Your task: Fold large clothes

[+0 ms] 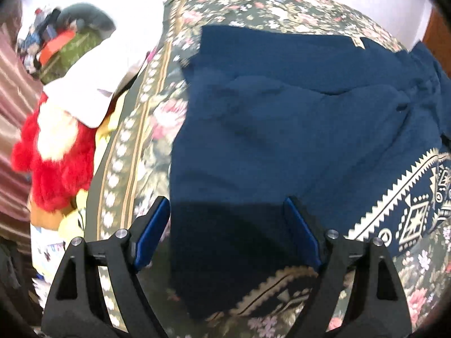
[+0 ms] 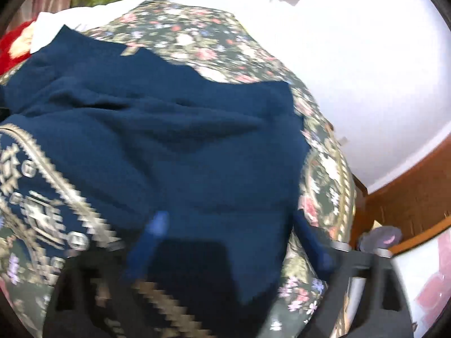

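Observation:
A large navy blue garment (image 1: 282, 124) with a cream zigzag pattern band lies spread and partly folded on a floral bedspread (image 1: 174, 90). My left gripper (image 1: 227, 205) is open, its blue pads apart, hovering over the garment's near left edge. In the right wrist view the same garment (image 2: 174, 140) fills the middle. My right gripper (image 2: 228, 222) is open and blurred, just above the garment's near right corner. Nothing is held in either gripper.
A red and white plush toy (image 1: 56, 157) and a white cloth (image 1: 93, 84) lie left of the bed, with clutter behind. A white wall (image 2: 366, 70) and wooden furniture (image 2: 408, 202) stand right of the bed (image 2: 324, 174).

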`<control>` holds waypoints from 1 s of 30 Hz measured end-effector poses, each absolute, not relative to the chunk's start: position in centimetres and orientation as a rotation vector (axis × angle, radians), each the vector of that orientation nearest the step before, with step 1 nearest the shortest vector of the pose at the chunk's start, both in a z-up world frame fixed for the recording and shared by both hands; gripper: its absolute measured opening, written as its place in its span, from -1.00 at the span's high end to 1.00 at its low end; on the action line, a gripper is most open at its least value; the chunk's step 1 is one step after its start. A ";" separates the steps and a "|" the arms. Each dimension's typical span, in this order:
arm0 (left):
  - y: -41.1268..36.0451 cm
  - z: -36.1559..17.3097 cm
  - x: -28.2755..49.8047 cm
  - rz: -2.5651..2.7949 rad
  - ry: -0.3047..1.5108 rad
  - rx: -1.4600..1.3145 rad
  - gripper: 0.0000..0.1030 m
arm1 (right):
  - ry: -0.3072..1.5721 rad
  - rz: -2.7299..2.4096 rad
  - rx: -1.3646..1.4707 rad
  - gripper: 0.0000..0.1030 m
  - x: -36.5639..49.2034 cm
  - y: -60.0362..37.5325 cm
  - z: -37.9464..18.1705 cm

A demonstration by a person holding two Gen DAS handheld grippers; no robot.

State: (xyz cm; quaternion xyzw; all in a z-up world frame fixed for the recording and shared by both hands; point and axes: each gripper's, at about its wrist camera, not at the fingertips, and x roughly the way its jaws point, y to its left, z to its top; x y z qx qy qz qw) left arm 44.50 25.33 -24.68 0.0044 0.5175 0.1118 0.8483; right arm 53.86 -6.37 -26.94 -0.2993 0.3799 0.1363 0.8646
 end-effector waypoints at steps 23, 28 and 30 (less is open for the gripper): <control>27.0 -18.8 36.3 0.258 0.942 -0.355 -0.61 | 0.865 0.600 -0.344 -0.96 49.5 -1.4 -21.7; 24.6 -20.7 36.0 0.155 0.981 -0.482 -0.61 | 0.962 0.572 -0.463 -0.96 49.5 1.8 -27.2; 23.7 -21.8 36.1 0.115 1.001 -0.530 -0.61 | 0.994 0.571 -0.430 -0.98 49.8 1.2 -28.6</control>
